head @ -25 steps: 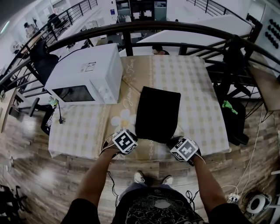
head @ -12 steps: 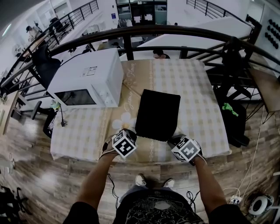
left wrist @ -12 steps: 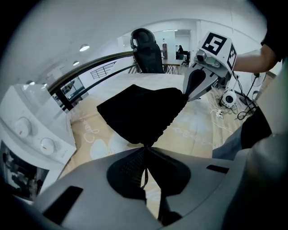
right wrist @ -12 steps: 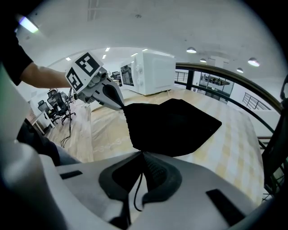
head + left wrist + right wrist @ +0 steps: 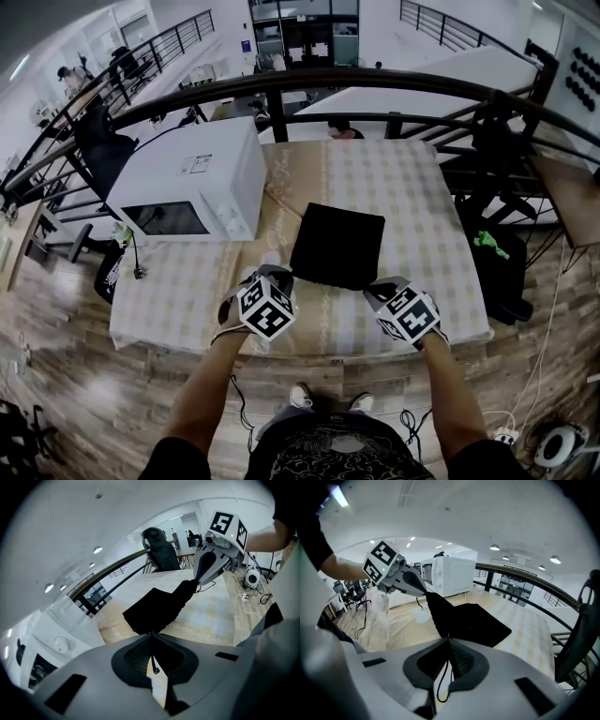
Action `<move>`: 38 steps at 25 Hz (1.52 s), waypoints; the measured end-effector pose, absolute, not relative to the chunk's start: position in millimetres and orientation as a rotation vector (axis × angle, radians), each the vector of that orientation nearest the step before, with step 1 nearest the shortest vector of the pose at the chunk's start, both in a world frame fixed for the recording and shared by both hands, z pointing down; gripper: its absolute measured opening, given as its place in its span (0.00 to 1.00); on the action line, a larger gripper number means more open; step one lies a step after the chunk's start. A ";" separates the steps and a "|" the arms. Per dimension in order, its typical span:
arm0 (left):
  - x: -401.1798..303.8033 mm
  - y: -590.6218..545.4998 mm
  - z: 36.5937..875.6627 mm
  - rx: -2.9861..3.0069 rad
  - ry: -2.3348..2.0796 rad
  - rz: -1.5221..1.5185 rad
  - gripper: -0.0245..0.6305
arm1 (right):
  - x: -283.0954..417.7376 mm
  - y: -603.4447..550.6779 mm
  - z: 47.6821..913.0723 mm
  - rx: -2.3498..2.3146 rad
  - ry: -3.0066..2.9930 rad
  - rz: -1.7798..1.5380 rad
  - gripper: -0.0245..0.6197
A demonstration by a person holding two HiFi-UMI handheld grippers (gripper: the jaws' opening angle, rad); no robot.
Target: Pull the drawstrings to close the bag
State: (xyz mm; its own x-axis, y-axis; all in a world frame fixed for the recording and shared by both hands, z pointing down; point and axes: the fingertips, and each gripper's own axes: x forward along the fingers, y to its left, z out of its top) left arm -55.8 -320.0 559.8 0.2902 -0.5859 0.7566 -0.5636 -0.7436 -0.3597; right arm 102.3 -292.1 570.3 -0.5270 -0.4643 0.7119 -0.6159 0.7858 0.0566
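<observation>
Your left gripper point(image 5: 151, 637) has its jaws clenched on one drawstring point(image 5: 152, 662), and your right gripper point(image 5: 449, 641) pinches the other drawstring point(image 5: 441, 679). The black bag point(image 5: 337, 246) lies just ahead of both jaw tips, its mouth stretched between them.

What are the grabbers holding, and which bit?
Left gripper and right gripper each pinch a drawstring, at opposite ends of the mouth of the black bag.

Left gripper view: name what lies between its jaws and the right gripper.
The black bag, its mouth edge gathered, spans that stretch; the left gripper view shows it.
</observation>
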 end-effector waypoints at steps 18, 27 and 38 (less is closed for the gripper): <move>-47.2 -354.3 438.4 -2.413 1.367 -1.127 0.08 | 113.9 -343.0 456.9 1.002 -2.269 -0.033 0.07; -40.8 -363.5 369.5 -2.372 1.475 -0.912 0.08 | 120.4 -360.7 390.1 1.140 -2.283 -0.162 0.07; -42.9 -368.5 288.3 -2.339 1.635 -0.641 0.08 | 119.3 -369.8 307.3 1.311 -2.333 -0.320 0.07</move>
State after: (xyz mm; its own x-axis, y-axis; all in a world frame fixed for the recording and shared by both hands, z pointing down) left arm -42.9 -368.5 288.3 0.2874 -0.9307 0.2263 -0.8365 -0.3590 -0.4140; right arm 119.3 -369.8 307.3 -0.4517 -0.8522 0.2639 -0.7499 0.5229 0.4052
